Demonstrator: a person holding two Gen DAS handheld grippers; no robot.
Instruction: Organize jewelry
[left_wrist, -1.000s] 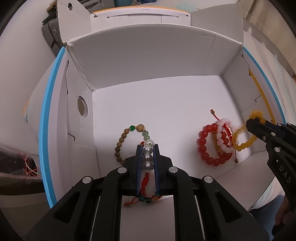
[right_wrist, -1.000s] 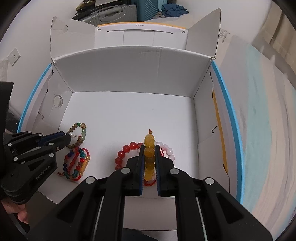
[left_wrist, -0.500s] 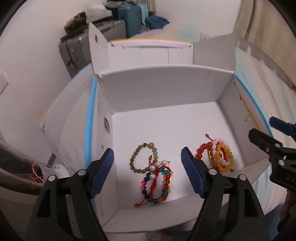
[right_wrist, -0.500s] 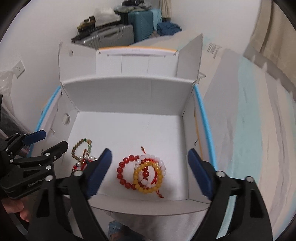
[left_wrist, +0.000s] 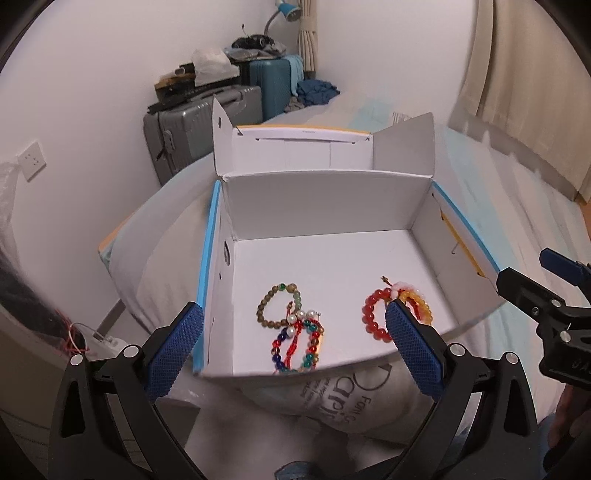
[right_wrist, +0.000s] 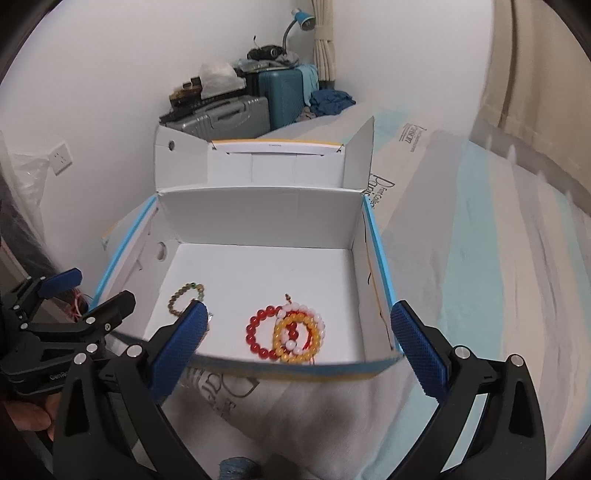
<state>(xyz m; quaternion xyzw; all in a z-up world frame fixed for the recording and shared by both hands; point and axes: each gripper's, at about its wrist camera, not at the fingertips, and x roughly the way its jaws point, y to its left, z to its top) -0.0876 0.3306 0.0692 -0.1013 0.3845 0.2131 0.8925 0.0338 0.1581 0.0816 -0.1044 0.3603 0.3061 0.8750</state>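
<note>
From the left wrist we look down into a white box (left_wrist: 321, 206) that sits on a bed (left_wrist: 517, 192). Our left gripper (left_wrist: 291, 354) has its jaws opening wide — nothing is between them. The bracelets are all on the box floor, at the near end. On the left lies a brown bead bracelet (left_wrist: 271, 306), touching a tangle of colorful bracelets (left_wrist: 299, 343) just nearer to us. On the right lies a red bead bracelet (left_wrist: 373, 314) with a yellow bead bracelet (left_wrist: 419, 301) on it, partly hidden by our right pad. Our right gripper (left_wrist: 532, 273) shows at the right edge, over the box's right wall.

From the right wrist we see the same box (right_wrist: 258, 214). Our right gripper (right_wrist: 299, 343) is opening wide too, and it holds nothing. Under it the red bead bracelet (right_wrist: 258, 332) lies flat, with the yellow bead bracelet (right_wrist: 295, 339) and a pink and white bracelet (right_wrist: 314, 317) lying over its right side. The brown bead bracelet (right_wrist: 181, 295) is to the left, partly behind our left pad. Our left gripper (right_wrist: 99, 288) shows at the left.

We think the dropping step is done, since both piles lie in the box and both grippers are empty. Next we may need to lift clear and look for more jewelry — none shows outside the box.

Around us are a grey suitcase (right_wrist: 229, 114), a teal suitcase (right_wrist: 284, 96) and a blue lamp (right_wrist: 301, 18) by the far wall. The near box wall is the one thing to clear when reaching in.
</note>
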